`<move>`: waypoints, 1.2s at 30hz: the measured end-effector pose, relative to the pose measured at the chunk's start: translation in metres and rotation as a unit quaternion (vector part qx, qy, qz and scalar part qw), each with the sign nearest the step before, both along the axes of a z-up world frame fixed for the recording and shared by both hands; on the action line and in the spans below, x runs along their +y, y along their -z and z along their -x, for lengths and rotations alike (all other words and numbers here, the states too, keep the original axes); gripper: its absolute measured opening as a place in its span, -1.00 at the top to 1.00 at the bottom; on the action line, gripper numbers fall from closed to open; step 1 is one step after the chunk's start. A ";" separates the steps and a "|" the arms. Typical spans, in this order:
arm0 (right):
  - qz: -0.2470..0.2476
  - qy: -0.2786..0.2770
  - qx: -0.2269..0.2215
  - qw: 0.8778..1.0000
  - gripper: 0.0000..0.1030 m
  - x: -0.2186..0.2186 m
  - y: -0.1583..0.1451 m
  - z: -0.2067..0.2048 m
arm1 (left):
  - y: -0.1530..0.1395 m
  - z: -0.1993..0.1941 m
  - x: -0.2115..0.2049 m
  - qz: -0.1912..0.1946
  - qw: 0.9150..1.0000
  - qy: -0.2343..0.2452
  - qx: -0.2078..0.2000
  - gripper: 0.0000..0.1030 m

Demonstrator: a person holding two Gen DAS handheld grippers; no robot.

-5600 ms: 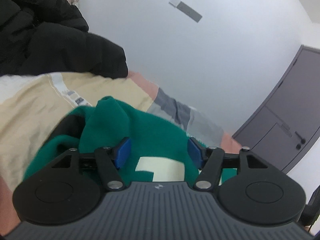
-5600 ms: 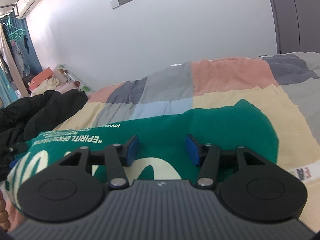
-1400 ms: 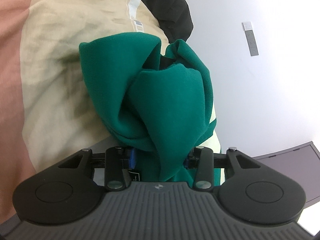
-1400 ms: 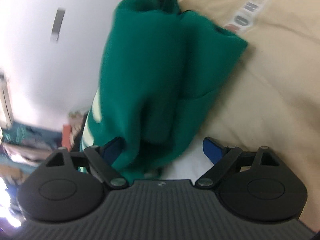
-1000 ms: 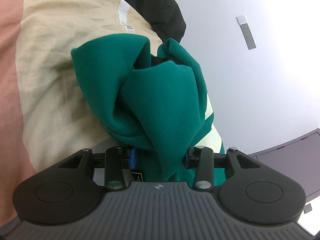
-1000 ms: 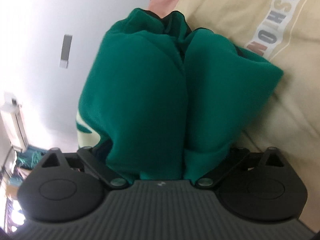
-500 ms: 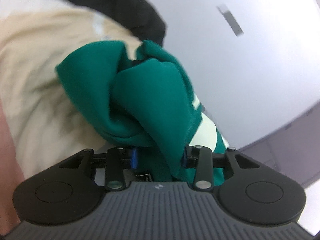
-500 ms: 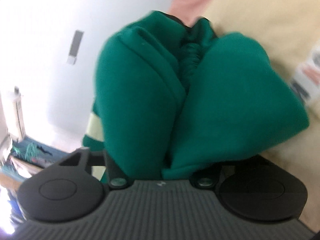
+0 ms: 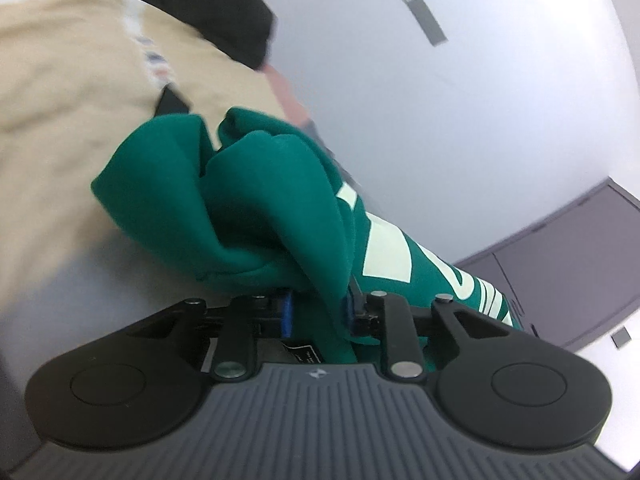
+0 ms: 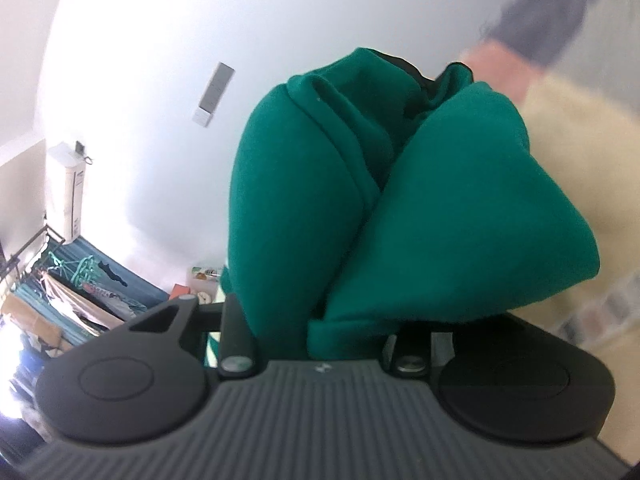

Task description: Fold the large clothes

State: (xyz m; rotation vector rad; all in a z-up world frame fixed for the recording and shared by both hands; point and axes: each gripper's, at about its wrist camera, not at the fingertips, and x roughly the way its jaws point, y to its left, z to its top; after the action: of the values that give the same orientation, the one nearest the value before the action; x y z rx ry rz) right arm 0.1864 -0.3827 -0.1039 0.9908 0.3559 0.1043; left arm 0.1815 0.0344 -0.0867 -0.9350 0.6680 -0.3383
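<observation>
— Both ends clenched? Why?
— Left gripper [image 9: 318, 312] clamped on green sweatshirt [image 9: 256, 208]; right gripper [image 10: 316, 332] buried in bunched sweatshirt [image 10: 400, 200], apparently grasping. Probably lifted over the patchwork bedspread [image 9: 60, 88] for a fold.
— Anything unique per view?
— Left: cream lettering, black jacket [image 9: 224, 12], far door. Right: far clothes rack [image 10: 60, 280].

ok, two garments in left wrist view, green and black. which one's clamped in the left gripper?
The green sweatshirt with cream lettering: its bunched fabric runs down between the left gripper pads. The black garment lies apart at the far end of the bedspread, untouched.
</observation>
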 end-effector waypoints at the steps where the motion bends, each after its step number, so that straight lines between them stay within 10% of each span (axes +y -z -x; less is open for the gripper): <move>1: 0.008 0.003 -0.005 1.000 0.19 -0.008 -0.006 0.003 | -0.002 0.000 -0.011 0.004 1.000 0.008 -0.003 0.49; 11: 0.075 0.078 -0.060 0.992 0.19 -0.145 -0.052 0.053 | -0.033 -0.018 -0.186 0.033 0.992 0.113 -0.033 0.57; 18: 0.044 0.147 -0.046 0.987 0.19 -0.233 -0.013 0.099 | -0.017 -0.018 -0.298 -0.022 0.981 0.189 -0.025 0.60; 27: -0.051 0.165 -0.004 0.985 0.16 -0.263 0.101 0.130 | 0.010 0.011 -0.319 -0.057 0.975 0.210 -0.045 0.60; 36: -0.067 0.155 -0.016 0.986 0.08 -0.283 0.132 0.134 | 0.015 0.019 -0.322 -0.072 0.975 0.208 -0.039 0.59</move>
State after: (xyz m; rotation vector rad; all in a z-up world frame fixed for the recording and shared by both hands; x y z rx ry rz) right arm 0.0524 -0.6657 -0.2355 1.1656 0.1635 -0.1394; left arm 0.1621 -0.2881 -0.1015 -0.6352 0.8035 -0.6856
